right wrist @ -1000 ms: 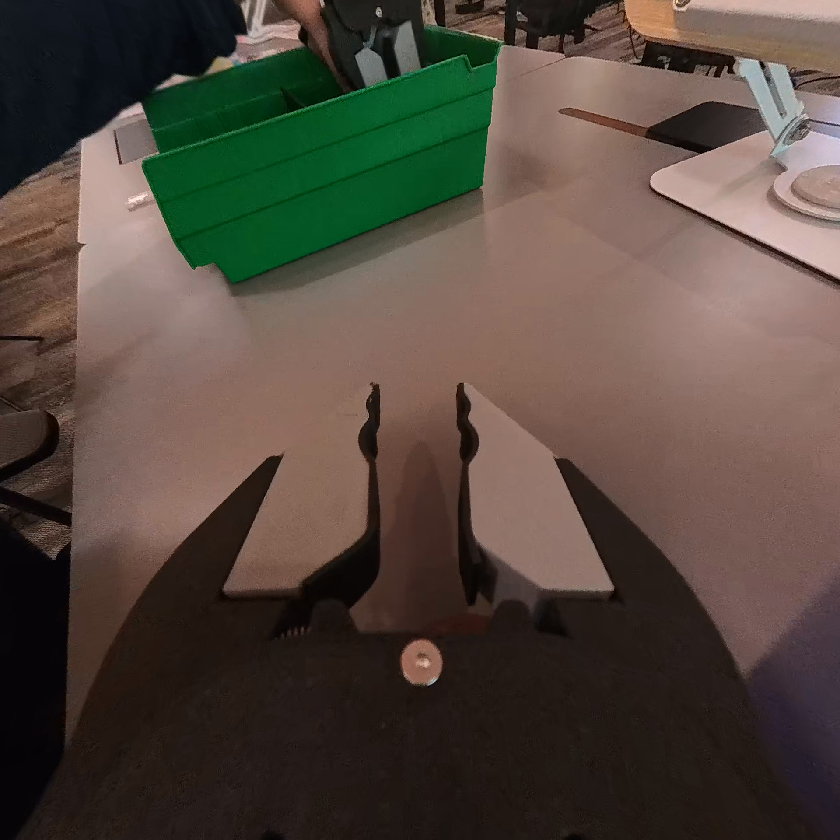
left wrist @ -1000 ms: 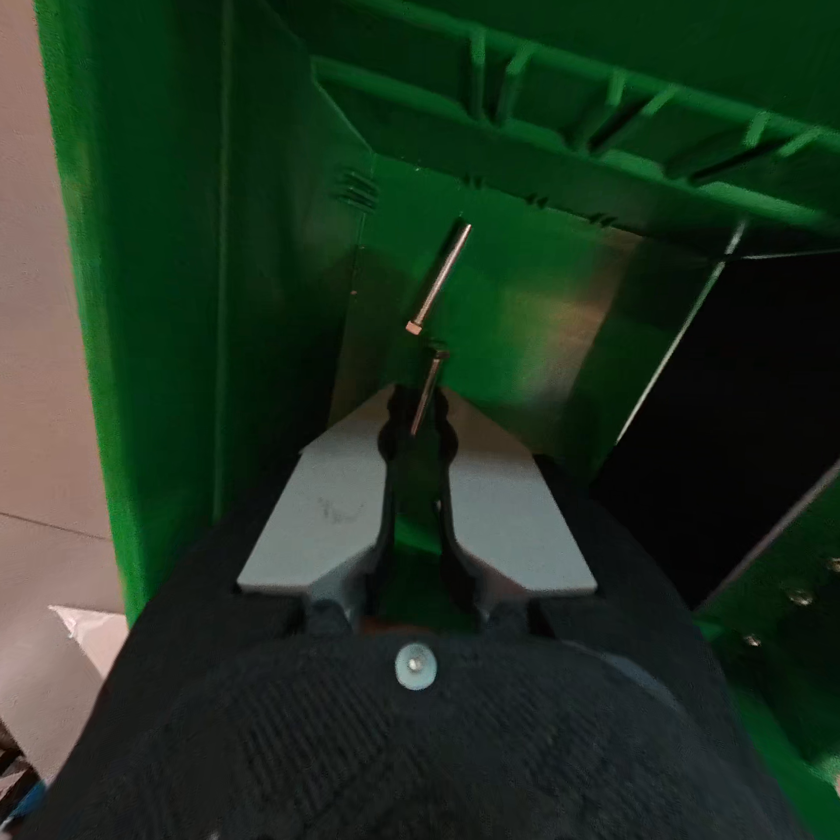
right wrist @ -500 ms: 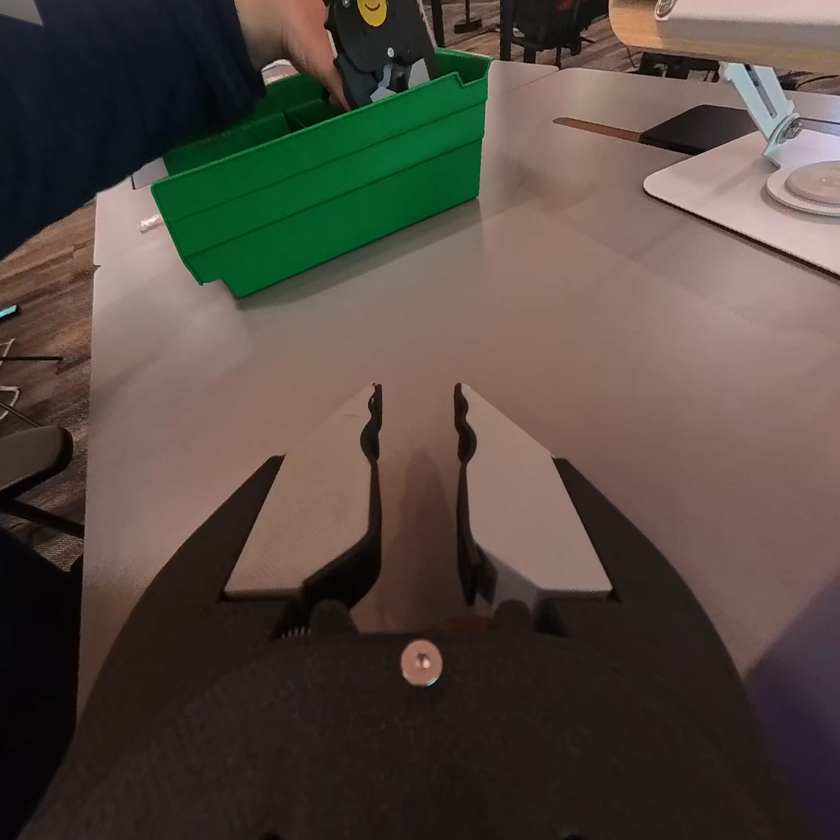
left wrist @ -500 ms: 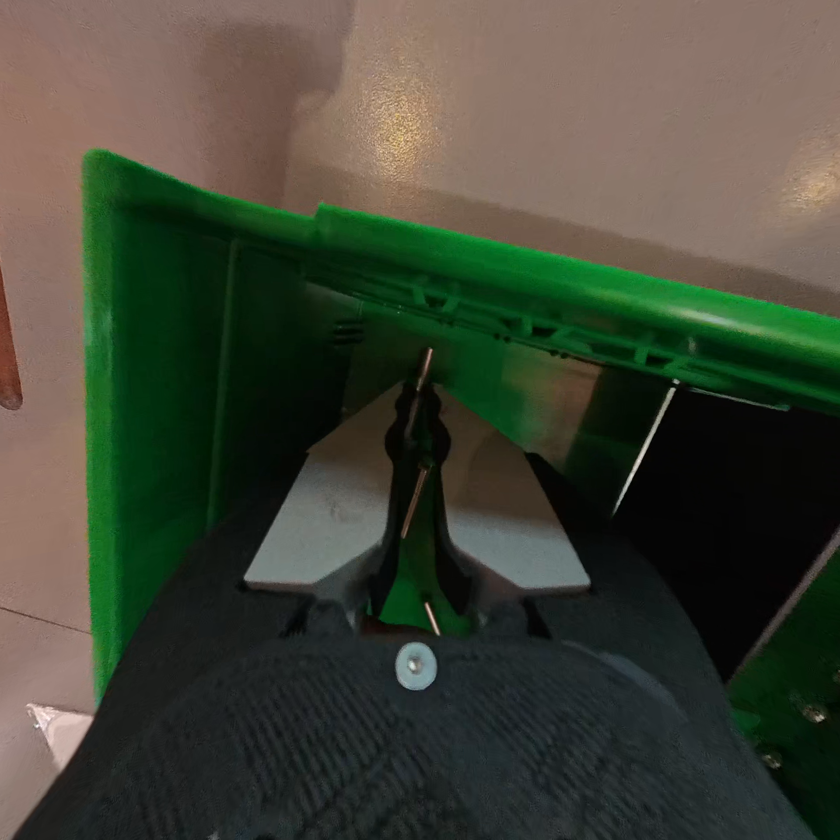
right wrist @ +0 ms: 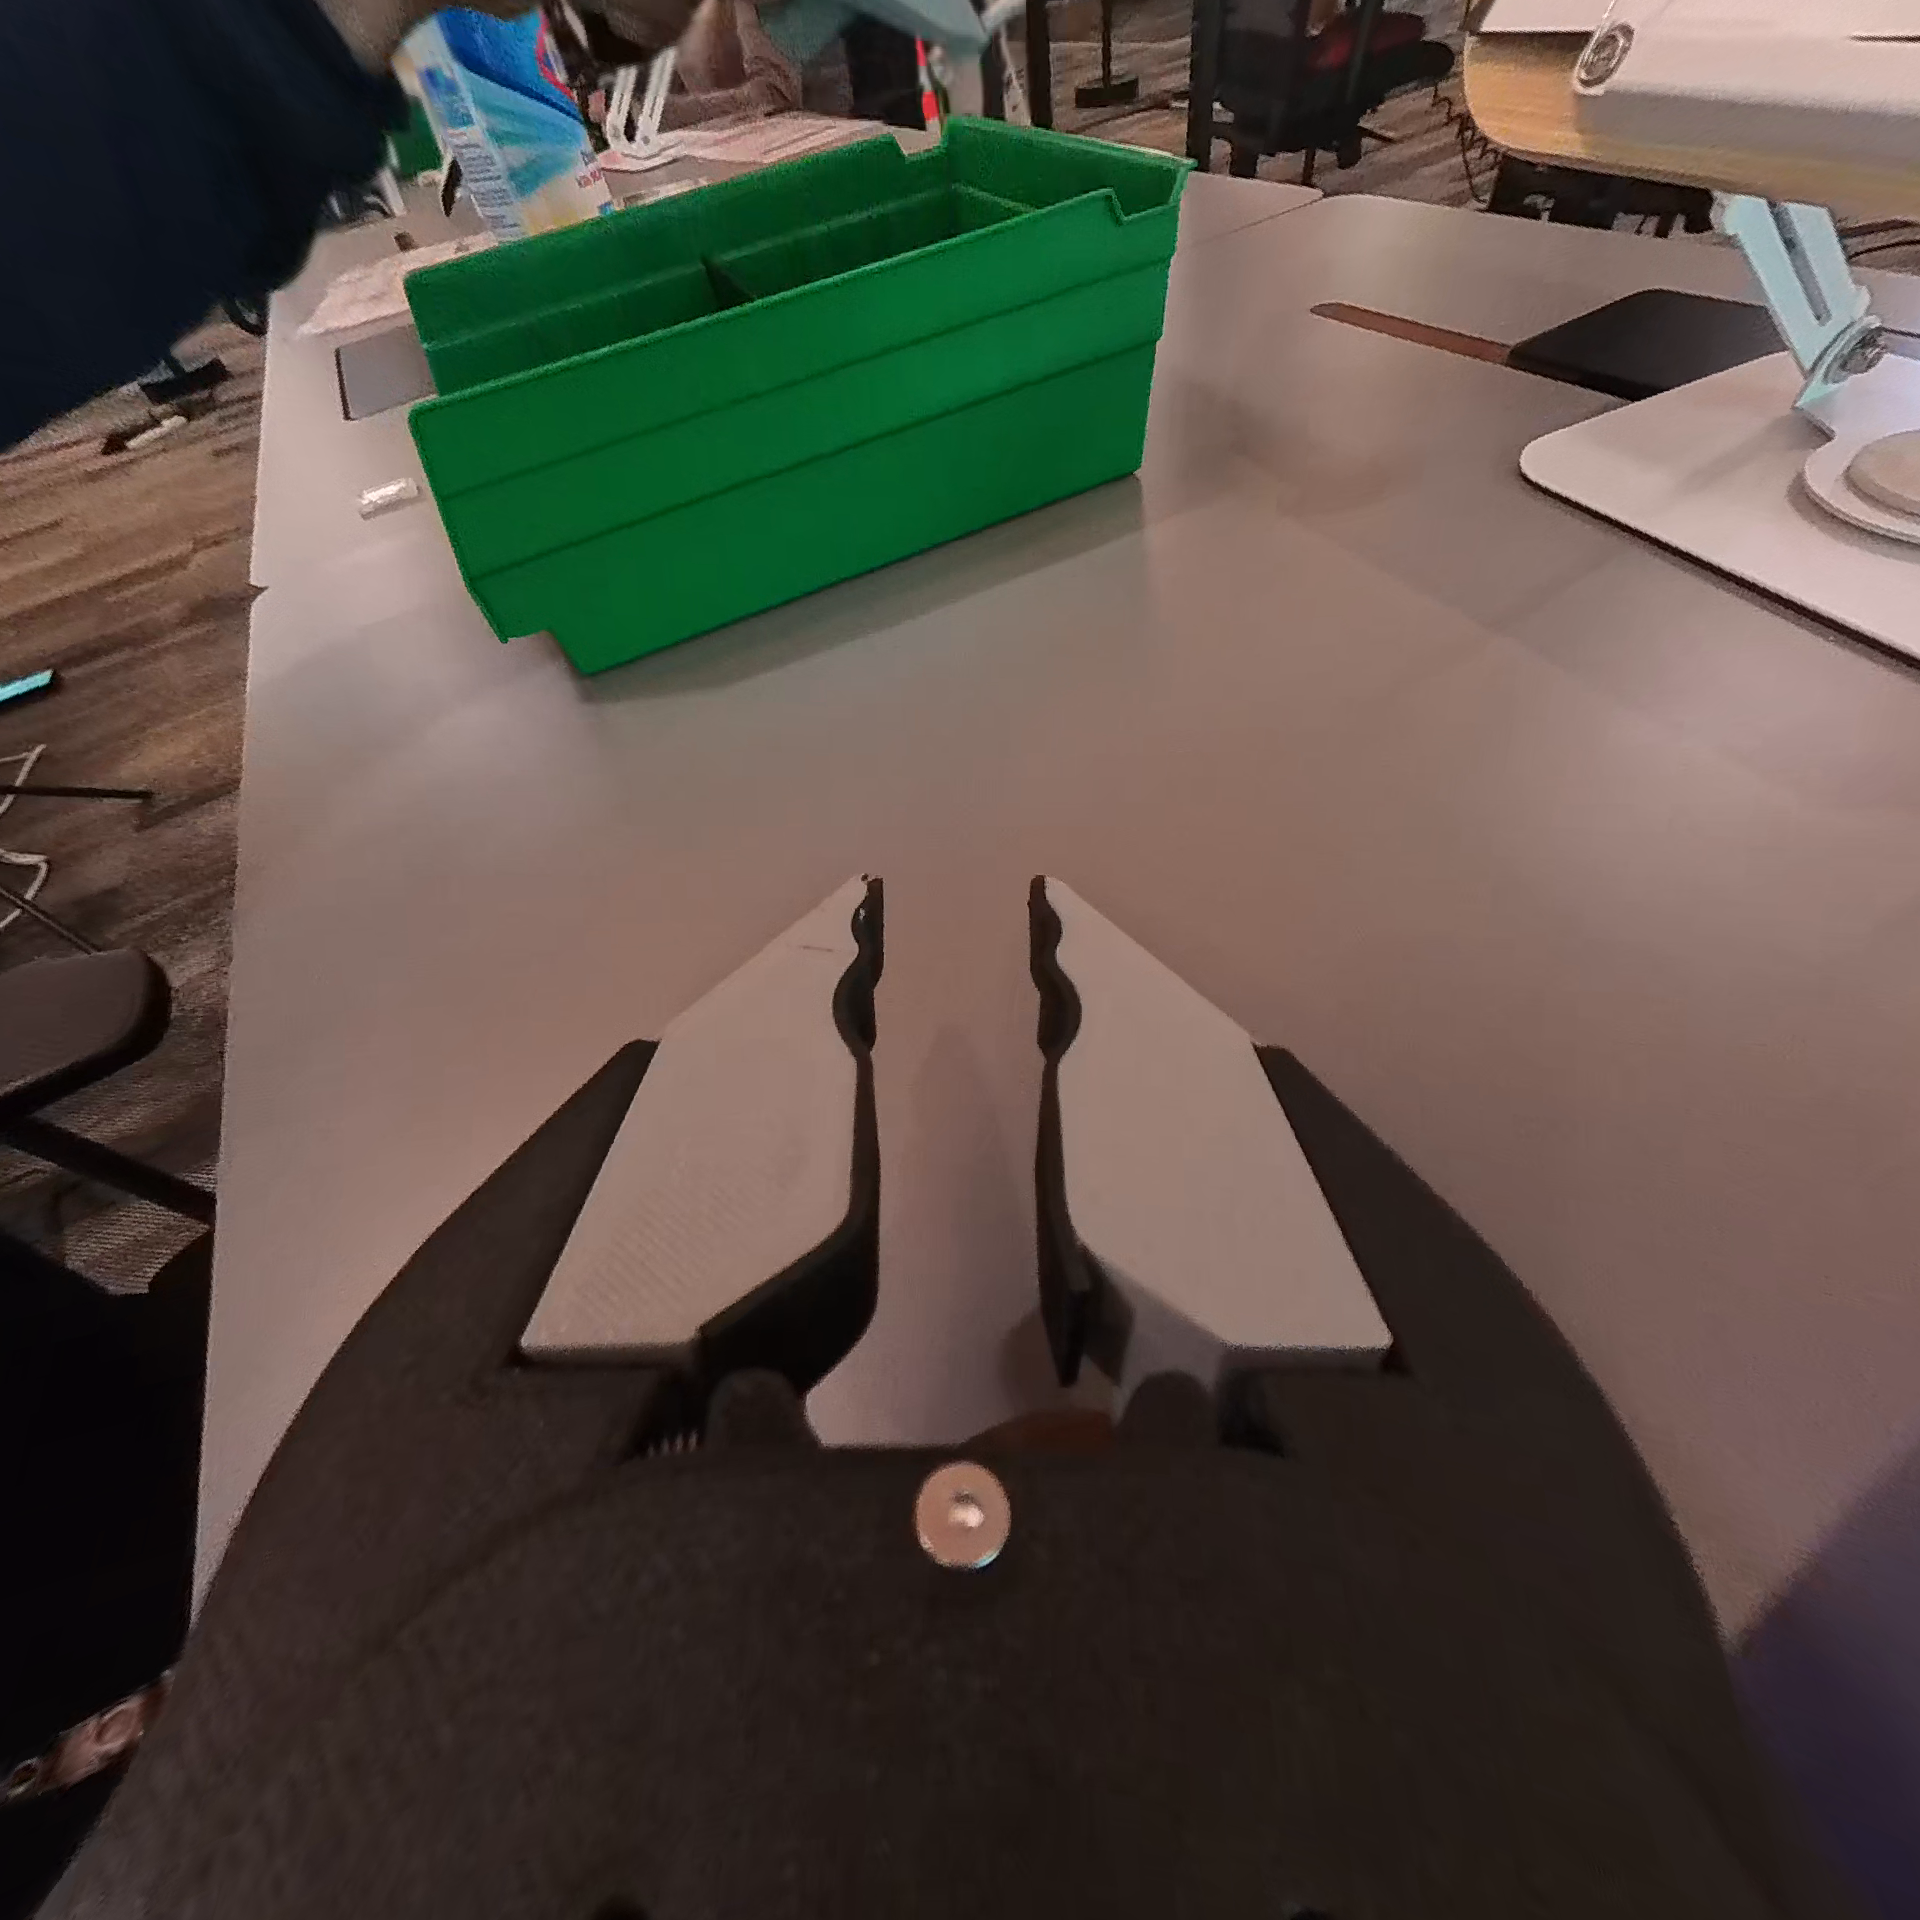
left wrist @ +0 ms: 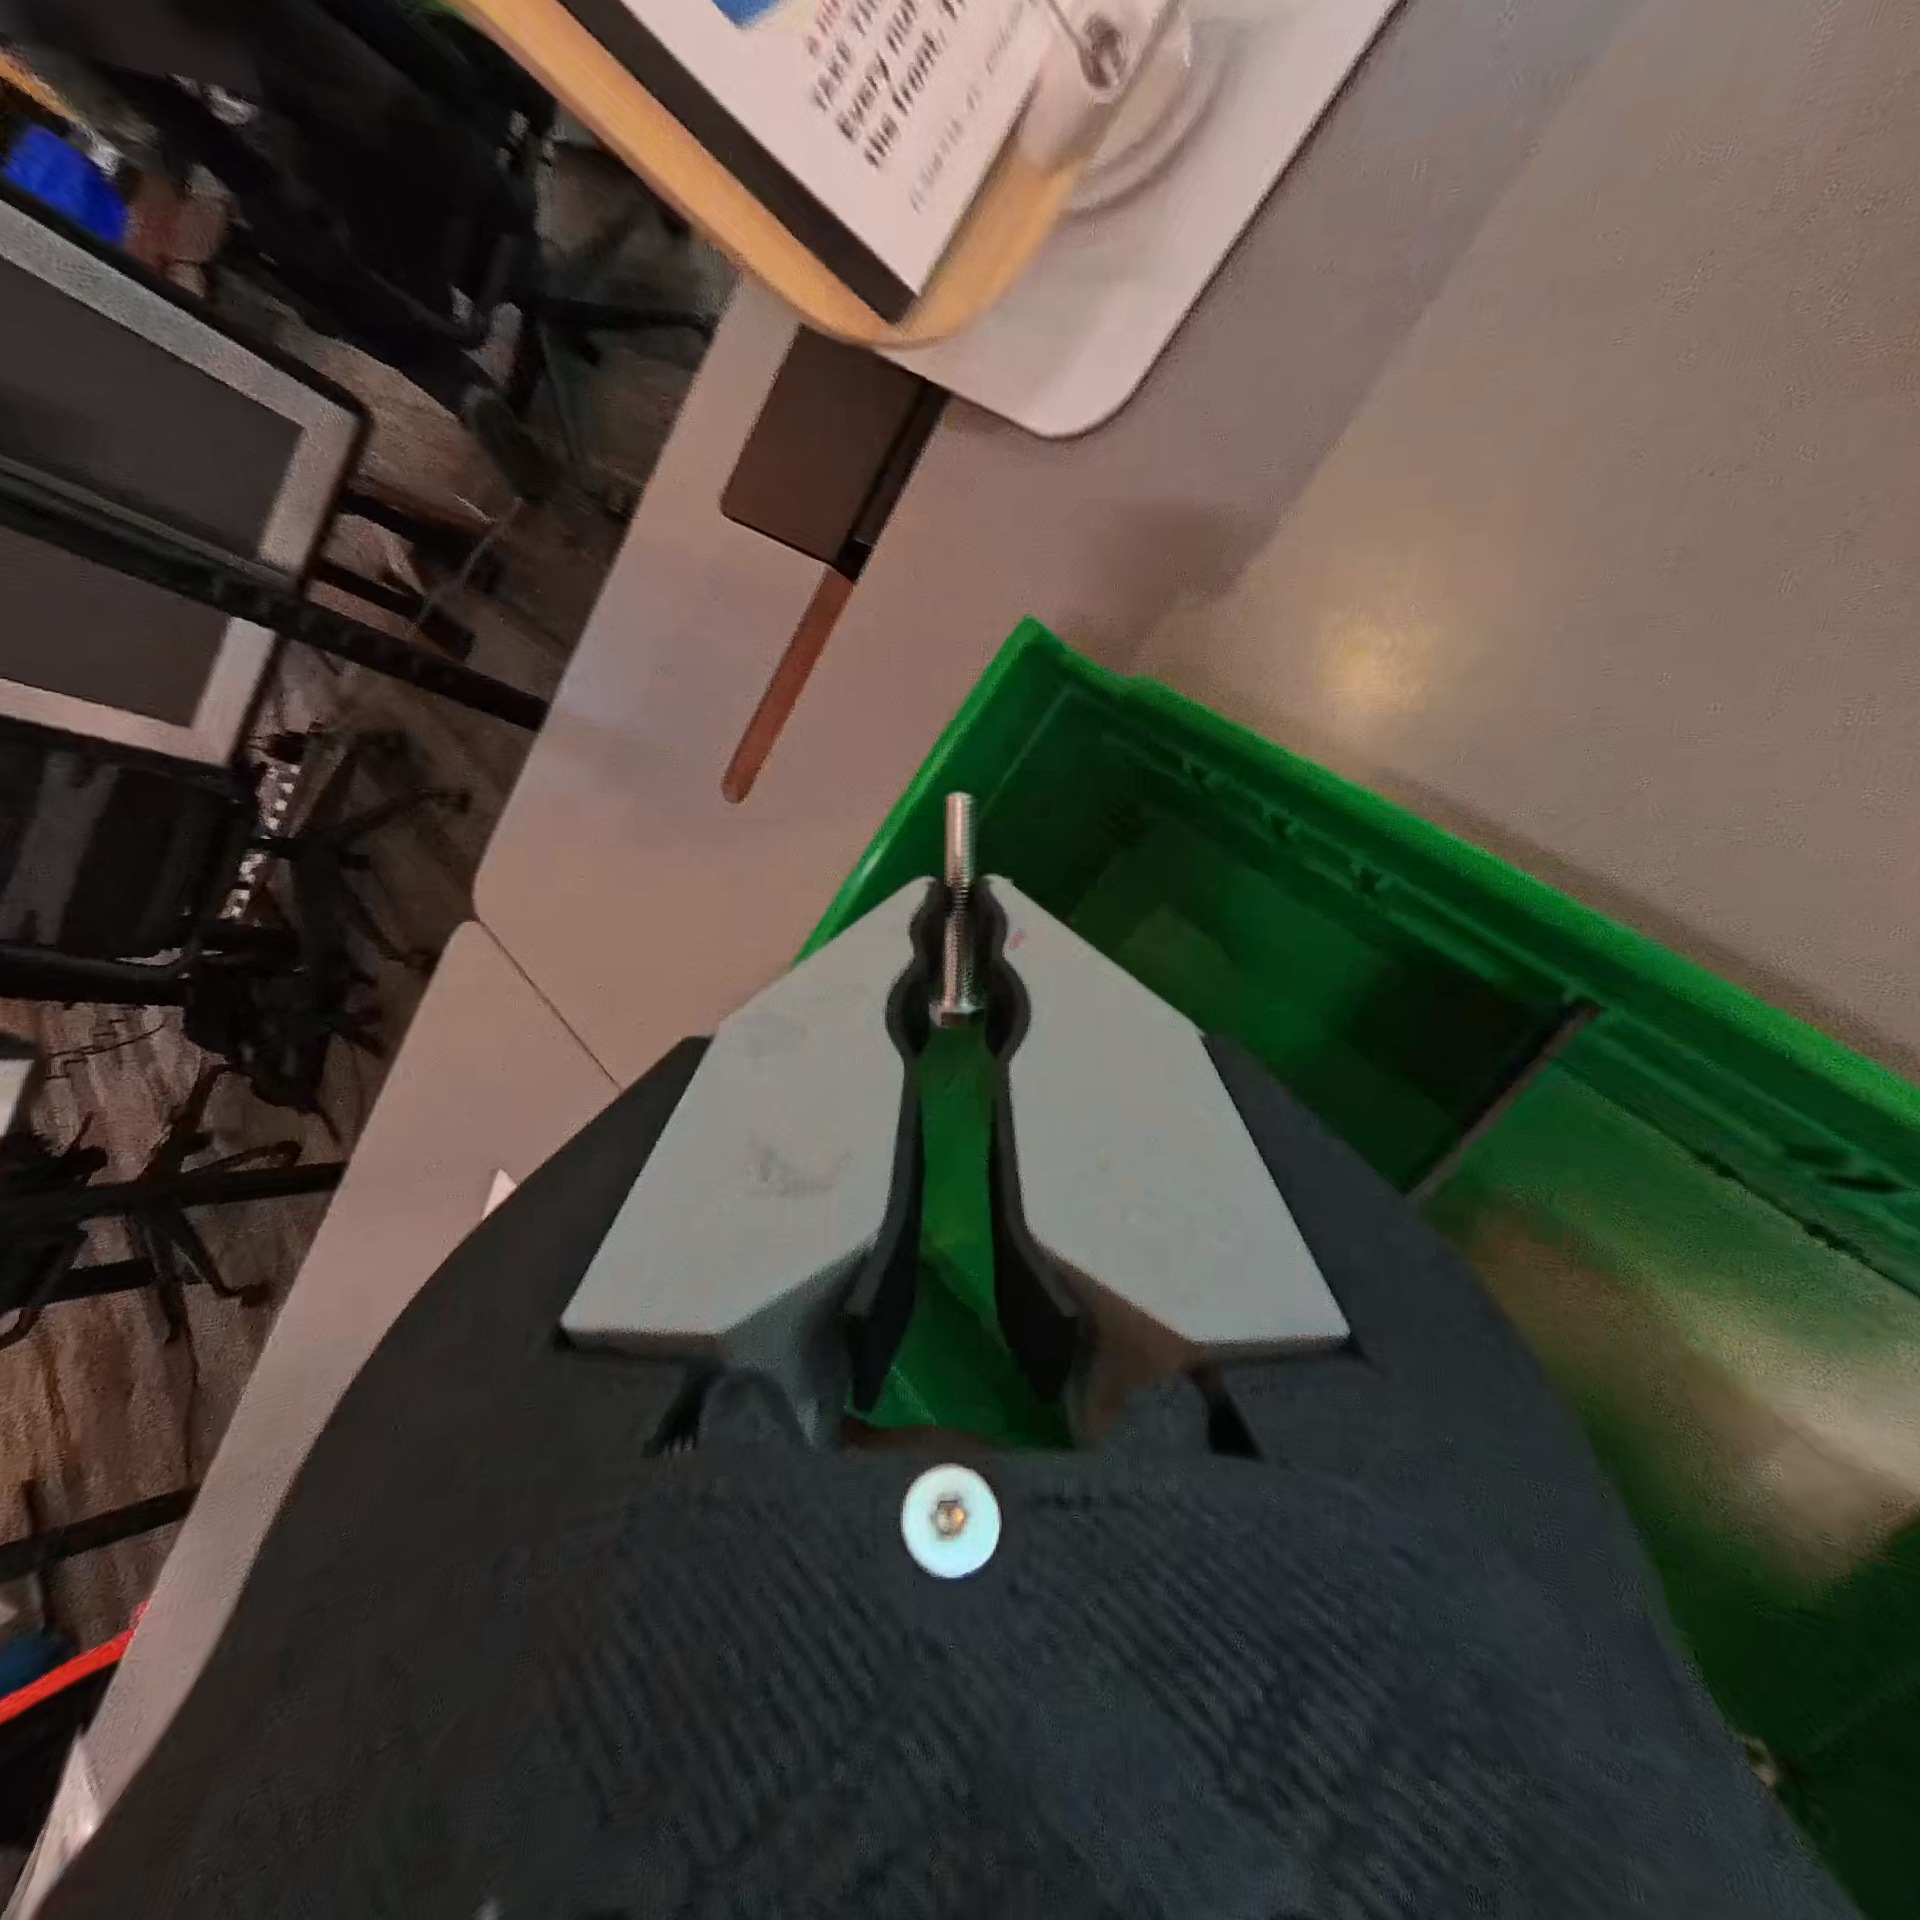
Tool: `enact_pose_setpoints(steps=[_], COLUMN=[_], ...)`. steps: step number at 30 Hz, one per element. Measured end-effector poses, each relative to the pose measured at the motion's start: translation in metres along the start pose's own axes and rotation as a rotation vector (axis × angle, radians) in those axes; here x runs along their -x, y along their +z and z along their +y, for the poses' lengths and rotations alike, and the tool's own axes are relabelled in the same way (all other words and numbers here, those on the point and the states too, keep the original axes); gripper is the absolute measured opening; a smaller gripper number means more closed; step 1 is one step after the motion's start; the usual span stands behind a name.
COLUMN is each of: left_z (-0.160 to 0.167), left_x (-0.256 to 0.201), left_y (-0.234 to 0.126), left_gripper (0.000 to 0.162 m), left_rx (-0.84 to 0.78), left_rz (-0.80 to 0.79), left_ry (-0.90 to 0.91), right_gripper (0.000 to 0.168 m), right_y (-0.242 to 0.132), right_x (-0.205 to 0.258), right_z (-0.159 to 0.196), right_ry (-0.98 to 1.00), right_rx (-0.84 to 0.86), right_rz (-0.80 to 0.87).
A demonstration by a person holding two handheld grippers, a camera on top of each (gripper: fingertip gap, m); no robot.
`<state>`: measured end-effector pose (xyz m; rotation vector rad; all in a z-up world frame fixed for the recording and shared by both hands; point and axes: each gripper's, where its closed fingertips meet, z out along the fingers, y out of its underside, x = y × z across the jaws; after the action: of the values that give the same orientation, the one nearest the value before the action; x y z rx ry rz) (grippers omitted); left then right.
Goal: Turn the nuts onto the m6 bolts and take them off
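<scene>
Above the green bin's (left wrist: 1351,831) corner, my left gripper (left wrist: 957,914), lifted clear a moment ago, clenches one bolt (left wrist: 956,914), while my right gripper (right wrist: 956,904) waits empty, jaws apart, no nut fetched.

left gripper (left wrist: 957,914) clamping bolt (left wrist: 956,914), above green bin (left wrist: 1558,935)

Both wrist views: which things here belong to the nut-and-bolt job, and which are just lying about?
Job:
- bolt, clamped in the left tool, threaded end forward
- green bin with dividers
- right tool, open and empty above the table

Lying about:
- white stand base
- dark flat pad
- printed carton behind the bin
- small pale scrap
</scene>
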<state>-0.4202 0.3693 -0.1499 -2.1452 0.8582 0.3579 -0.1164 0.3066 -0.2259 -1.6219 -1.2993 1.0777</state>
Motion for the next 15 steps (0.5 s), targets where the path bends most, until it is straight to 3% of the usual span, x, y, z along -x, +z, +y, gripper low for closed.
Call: enact_pose_setpoints(steps=[5, 9, 12, 15], left_z=[-0.083, -0.167, -0.195, -0.190], left_x=[-0.041, -0.143, -0.222, -0.268], left_y=[-0.063, -0.103, -0.091, -0.047], left_gripper=[0.003, 0.003, 0.003, 0.003], left_rx=[-0.267, -0.534, -0.636, -0.622], left_rz=[-0.009, 0.243, 0.449, 0.514], left_ry=[-0.123, -0.184, -0.276, -0.374], right_gripper=[0.025, 0.027, 0.027, 0.027], right_y=[-0.002, -0.006, -0.016, -0.028], right_x=[0.000, -0.002, -0.010, -0.014], right_z=[-0.005, -0.014, -0.025, -0.036], right_ry=[-0.010, -0.002, -0.002, 0.011], right_rx=[-0.039, -0.093, -0.162, -0.237], right_rz=[0.007, 0.015, 0.055, 0.063])
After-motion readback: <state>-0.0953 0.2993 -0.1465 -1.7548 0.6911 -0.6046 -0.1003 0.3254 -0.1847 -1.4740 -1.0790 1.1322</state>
